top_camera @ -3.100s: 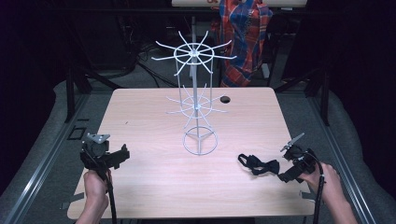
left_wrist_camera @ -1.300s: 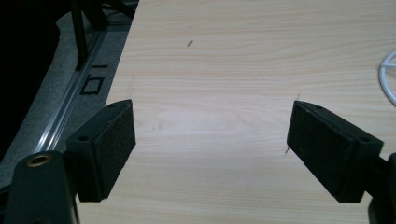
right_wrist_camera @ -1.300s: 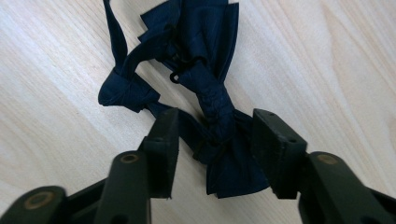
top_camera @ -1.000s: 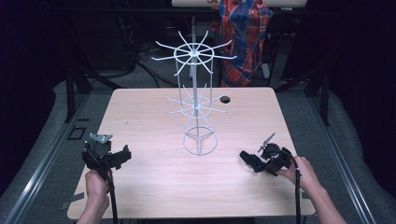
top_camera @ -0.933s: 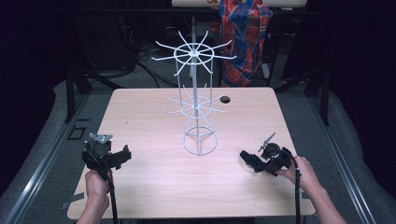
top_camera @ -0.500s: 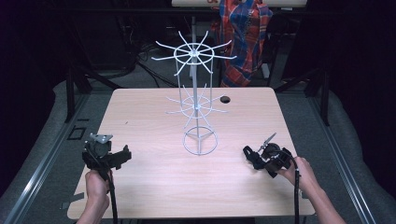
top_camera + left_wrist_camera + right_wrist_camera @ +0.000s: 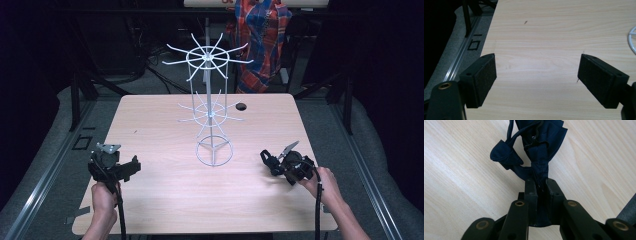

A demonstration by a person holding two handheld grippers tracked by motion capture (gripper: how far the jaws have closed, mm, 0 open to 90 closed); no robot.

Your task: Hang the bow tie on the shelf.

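Dark-blue cloth [image 7: 270, 161] is already pinched in your right hand-held gripper [image 7: 278, 164] in the high view, near the right edge of the tabletop [image 7: 165, 200]; so the pick-up looks done, and what seems left is to lift the bundle and carry it to the white wire rack [image 7: 210, 107] standing at the middle, none of whose arms carry anything yet; that is my reading of the layout, not something shown. Your right hand [image 7: 320, 182] sits low behind the gripper, forearm coming in from the bottom right, the tool pointing left toward the rack's ring base; your left hand-held gripper [image 7: 134, 166] rests well apart on the left side, gripped upright from below by your left hand [image 7: 104, 197].

Wood grain lies bare under the left gripper view; the two black pads [image 7: 482, 77] stand wide apart with nothing between them, and a sliver of the rack's white base [image 7: 632, 41] shows at the right edge.

Navy folds fill the upper middle of the right gripper view; the jaws have just been closing and now press tight together on a gathered neck of the cloth [image 7: 535, 150], with a thin cord and a loose fold spilling out beyond the tips onto the tabletop [image 7: 459, 170]; whether the bundle is already off the wood I cannot tell.
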